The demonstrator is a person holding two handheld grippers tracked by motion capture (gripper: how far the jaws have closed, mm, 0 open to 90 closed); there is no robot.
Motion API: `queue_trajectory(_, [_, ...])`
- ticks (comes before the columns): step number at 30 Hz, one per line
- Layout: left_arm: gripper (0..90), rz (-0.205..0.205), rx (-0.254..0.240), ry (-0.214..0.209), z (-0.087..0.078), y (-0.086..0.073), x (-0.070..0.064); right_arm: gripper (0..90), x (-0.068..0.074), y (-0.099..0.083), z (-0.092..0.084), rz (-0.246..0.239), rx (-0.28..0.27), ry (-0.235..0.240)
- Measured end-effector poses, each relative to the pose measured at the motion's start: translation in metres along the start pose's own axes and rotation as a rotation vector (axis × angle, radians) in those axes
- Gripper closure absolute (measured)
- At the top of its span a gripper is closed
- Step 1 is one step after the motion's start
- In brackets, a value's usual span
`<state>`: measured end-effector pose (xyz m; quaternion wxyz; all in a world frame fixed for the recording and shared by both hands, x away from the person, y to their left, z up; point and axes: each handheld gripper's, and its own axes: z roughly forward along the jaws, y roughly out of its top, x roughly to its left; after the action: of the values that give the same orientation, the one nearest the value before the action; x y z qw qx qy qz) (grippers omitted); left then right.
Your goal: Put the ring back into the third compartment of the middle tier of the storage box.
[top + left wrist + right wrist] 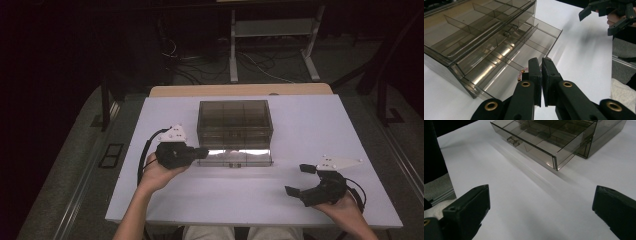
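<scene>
Now the smoky clear organizer box sits mid-table toward the far edge, its lower drawer pulled out toward the person. In the left gripper view a small pink thing lies in the drawer's near compartment, just beside the left gripper, whose jaws are clenched together on nothing. The right gripper rests well apart on the white table, jaws spread wide and empty.
</scene>
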<state>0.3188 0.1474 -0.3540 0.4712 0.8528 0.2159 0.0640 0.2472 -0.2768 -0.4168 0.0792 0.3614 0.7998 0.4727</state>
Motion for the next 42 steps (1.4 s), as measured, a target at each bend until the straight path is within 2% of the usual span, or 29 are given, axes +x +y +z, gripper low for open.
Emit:
queue_trajectory(21, [86.2, 0.056, 0.02, -0.042, 0.018, 0.02, -0.006, 0.9, 0.0, 0.0, 0.0, -0.002, 0.001, 0.0])
queue_trajectory(42, [86.2, 0.079, 0.018, -0.071, 0.036, 0.038, -0.012, 0.9, -0.001, 0.0, -0.001, -0.004, -0.006, -0.004])
